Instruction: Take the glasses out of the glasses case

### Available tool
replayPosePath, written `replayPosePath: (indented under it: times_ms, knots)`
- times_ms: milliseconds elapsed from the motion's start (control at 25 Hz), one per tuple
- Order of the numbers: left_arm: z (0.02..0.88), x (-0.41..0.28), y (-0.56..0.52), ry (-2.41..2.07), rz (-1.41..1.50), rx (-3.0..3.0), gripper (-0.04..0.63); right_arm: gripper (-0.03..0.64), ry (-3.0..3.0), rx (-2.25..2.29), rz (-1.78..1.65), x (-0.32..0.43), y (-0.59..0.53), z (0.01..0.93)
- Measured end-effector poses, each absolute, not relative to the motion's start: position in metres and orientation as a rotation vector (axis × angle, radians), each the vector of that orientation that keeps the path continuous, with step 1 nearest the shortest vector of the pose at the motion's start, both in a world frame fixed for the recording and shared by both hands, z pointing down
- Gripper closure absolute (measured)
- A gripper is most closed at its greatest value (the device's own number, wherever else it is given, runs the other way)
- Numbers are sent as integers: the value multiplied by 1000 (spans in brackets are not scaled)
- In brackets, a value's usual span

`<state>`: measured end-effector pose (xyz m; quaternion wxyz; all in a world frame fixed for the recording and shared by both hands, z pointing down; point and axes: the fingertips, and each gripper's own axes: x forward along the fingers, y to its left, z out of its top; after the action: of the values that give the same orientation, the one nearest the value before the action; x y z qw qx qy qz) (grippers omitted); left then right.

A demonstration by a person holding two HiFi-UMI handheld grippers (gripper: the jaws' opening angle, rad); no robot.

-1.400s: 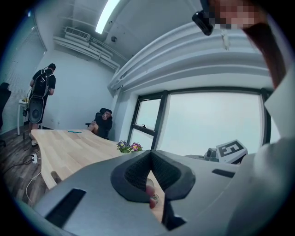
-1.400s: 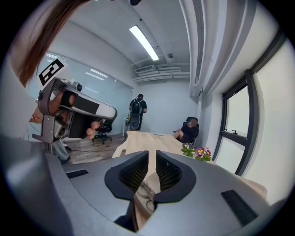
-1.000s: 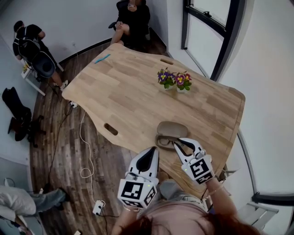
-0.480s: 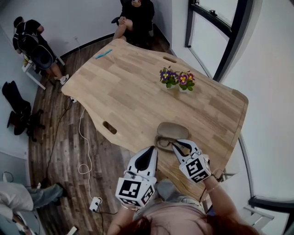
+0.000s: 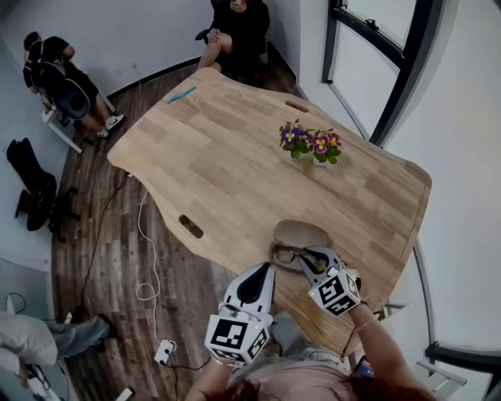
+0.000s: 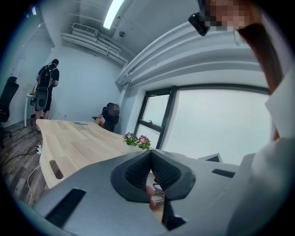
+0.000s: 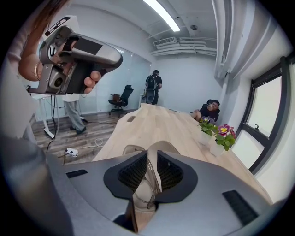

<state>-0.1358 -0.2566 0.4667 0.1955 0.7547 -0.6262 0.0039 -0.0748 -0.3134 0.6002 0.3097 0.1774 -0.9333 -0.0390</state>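
Note:
An open tan glasses case [image 5: 296,232] lies near the table's near edge, with clear-framed glasses [image 5: 284,254] in its lower half. My right gripper [image 5: 311,255] reaches in from the right and is shut on the glasses. In the right gripper view the clear glasses [image 7: 150,184] run between the pads of the right gripper [image 7: 152,173], and the case [image 7: 164,147] shows just beyond. My left gripper [image 5: 261,272] hangs off the table's edge, left of the case, shut and holding nothing. The left gripper [image 6: 150,173] shows its pads pressed together.
On the long wooden table [image 5: 227,157] stand two small flower pots [image 5: 309,142], and a teal pen [image 5: 181,95] lies at the far end. A seated person [image 5: 235,23] is beyond the table, another [image 5: 55,70] at far left. A power strip [image 5: 164,352] lies on the floor.
The right gripper's jaws have narrowed onto the glasses. The left gripper has hardly moved. The head view has shifted slightly.

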Motion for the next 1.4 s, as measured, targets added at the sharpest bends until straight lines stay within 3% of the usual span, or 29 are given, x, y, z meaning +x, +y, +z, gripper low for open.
replayPosePath:
  times_ms: [1400]
  knots:
    - [478,-143,-277,-1771,45,2069,594,588,-2309,159,-127,-101,-327,680]
